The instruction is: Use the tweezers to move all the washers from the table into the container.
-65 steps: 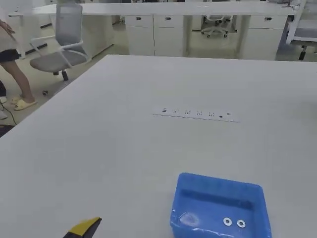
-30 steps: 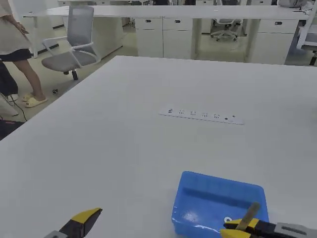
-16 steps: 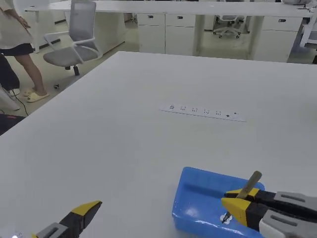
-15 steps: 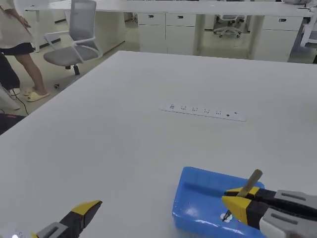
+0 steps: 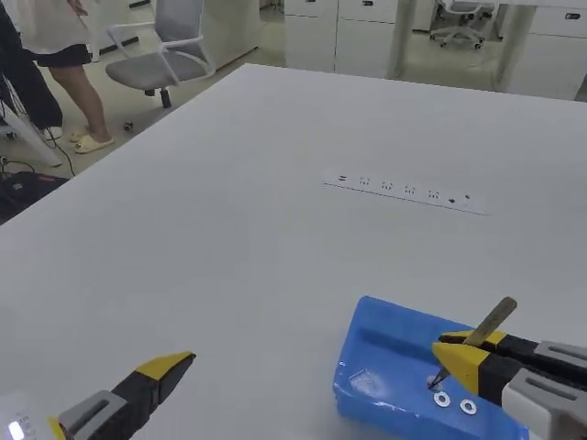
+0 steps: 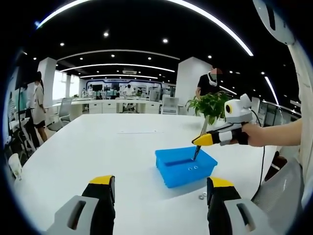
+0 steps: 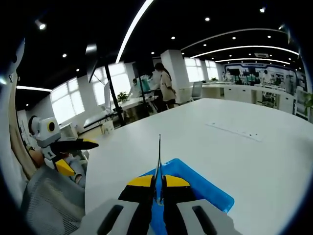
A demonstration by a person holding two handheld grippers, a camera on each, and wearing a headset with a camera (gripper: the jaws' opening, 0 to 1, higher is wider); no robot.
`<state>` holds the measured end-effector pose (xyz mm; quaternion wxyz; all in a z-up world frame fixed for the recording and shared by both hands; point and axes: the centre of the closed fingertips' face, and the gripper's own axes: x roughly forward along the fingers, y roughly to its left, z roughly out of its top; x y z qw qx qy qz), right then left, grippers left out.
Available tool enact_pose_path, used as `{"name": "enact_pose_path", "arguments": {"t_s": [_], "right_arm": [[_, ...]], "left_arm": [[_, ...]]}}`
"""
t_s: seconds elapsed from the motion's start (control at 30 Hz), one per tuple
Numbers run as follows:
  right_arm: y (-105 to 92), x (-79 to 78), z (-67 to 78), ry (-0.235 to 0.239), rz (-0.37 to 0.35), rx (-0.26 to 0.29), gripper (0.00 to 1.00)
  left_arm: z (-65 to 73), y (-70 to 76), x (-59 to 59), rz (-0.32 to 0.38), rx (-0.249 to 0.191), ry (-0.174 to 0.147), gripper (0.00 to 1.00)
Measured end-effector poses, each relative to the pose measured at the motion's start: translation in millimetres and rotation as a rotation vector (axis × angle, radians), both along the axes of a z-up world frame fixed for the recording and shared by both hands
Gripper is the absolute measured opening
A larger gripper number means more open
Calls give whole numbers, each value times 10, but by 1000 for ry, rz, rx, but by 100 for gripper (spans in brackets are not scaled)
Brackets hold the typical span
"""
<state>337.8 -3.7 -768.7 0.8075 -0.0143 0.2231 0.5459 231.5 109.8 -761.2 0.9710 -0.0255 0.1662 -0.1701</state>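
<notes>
The blue rectangular container (image 5: pixel 385 341) sits open on the bench (image 5: pixel 229 229), two silver washers (image 5: pixel 442 400) lying flat inside. Thin tweezers (image 7: pixel 158 156), clamped in the right tool (image 7: pixel 158 182), point tips-down into it; another washer (image 6: pixel 201 196) lies just outside

left gripper (image 6: pixel 161 182) and right gripper (image 7: pixel 158 182) share one build: pointed yellow fingertips (image 6: pixel 102 180), black sections just behind them, then pale grey housings; a thin dark cable (image 6: pixel 263 161) hangs behind the right one's fingers
</notes>
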Motion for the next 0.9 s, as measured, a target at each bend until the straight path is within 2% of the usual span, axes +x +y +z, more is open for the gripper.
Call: {"name": "enact_pose_path", "arguments": {"t_s": [0.27,0.4,0.63,0.83,0.9], "right_arm": [[61,279,-102,14,-42,15,3],[73,345,-224,15,-38,-13,3],[63,344,-445,11,-13,-75,3],[68,319,-552,6,7,-107,3],[60,308,-594,-11,18,-136,3]], "left_arm": [[0,10,-7,1,-3,-1,78],[5,22,-3,11,5,1,78],[-9,13,8,11,7,10,78],[-29,11,15,10,11,17,78],[-33,12,16,10,10,19,78]]}}
